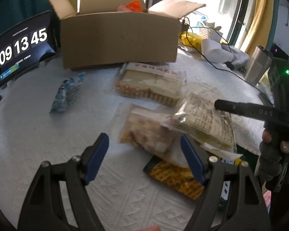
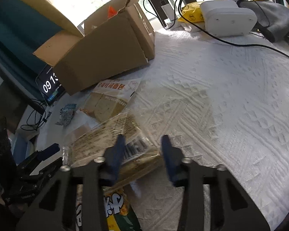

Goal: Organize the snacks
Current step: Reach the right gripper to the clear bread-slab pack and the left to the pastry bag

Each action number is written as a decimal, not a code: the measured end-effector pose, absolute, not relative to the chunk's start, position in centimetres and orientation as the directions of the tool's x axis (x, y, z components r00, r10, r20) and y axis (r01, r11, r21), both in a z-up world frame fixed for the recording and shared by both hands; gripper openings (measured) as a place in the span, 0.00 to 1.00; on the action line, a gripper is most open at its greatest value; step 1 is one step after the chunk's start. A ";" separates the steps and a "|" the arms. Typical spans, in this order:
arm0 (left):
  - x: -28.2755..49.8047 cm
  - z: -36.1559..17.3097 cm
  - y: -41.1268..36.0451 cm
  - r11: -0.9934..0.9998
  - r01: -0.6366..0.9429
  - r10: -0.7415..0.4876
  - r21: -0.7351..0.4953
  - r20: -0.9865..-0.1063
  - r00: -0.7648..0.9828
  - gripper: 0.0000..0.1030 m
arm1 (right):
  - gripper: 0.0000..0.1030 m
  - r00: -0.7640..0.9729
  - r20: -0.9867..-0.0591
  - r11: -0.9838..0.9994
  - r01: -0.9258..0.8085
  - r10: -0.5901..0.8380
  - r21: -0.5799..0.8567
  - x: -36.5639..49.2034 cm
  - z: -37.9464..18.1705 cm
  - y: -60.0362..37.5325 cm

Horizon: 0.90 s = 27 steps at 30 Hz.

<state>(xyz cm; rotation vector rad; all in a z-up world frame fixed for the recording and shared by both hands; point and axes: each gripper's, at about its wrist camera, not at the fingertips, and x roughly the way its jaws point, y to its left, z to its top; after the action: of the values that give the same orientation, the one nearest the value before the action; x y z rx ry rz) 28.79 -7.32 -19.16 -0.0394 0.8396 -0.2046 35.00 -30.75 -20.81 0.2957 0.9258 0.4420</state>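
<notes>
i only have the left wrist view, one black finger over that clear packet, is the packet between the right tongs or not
observer: Yes. In the right wrist view the clear packet lies between the two blue pads of the right tongs. I cannot tell whether they are pressing on it.
operator: anything under it
observer: A green and yellow bag lies directly under the right tongs, with its top tucked beneath the packet.
operator: my left tongs in the way?
observer: No. The left tongs show at the left edge of the right wrist view, apart from the packet.
</notes>
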 end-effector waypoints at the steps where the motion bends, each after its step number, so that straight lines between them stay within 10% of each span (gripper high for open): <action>1: 28.9 -19.2 -7.6 0.981 0.162 -0.187 -0.106 -0.737 0.650 0.76 | 0.23 0.531 -0.694 0.872 -0.239 0.485 0.427 35.0 -20.7 -31.0; 4: 29.4 -19.2 -7.9 0.984 0.150 -0.174 -0.099 -0.743 0.646 0.76 | 0.05 0.555 -0.684 0.877 -0.228 0.475 0.423 35.1 -20.4 -32.1; 13: 31.2 -19.5 -10.3 0.986 0.157 -0.138 -0.048 -0.765 0.629 0.77 | 0.06 0.537 -0.682 0.863 -0.218 0.496 0.456 35.2 -20.1 -35.0; 22: 31.8 -19.8 -10.5 0.985 0.166 -0.148 -0.058 -0.778 0.611 0.81 | 0.58 0.546 -0.691 0.874 -0.195 0.473 0.444 33.2 -19.6 -36.1; 27: 31.7 -20.2 -8.8 0.990 0.130 -0.124 -0.055 -0.783 0.610 0.81 | 0.64 0.546 -0.730 0.912 -0.266 0.410 0.314 31.5 -19.3 -33.7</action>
<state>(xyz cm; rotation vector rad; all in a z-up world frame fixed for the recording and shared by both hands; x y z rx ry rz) 31.69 -8.76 -20.17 0.0075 0.9031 -0.1465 31.48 -33.71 -19.27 0.1735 0.9089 0.4030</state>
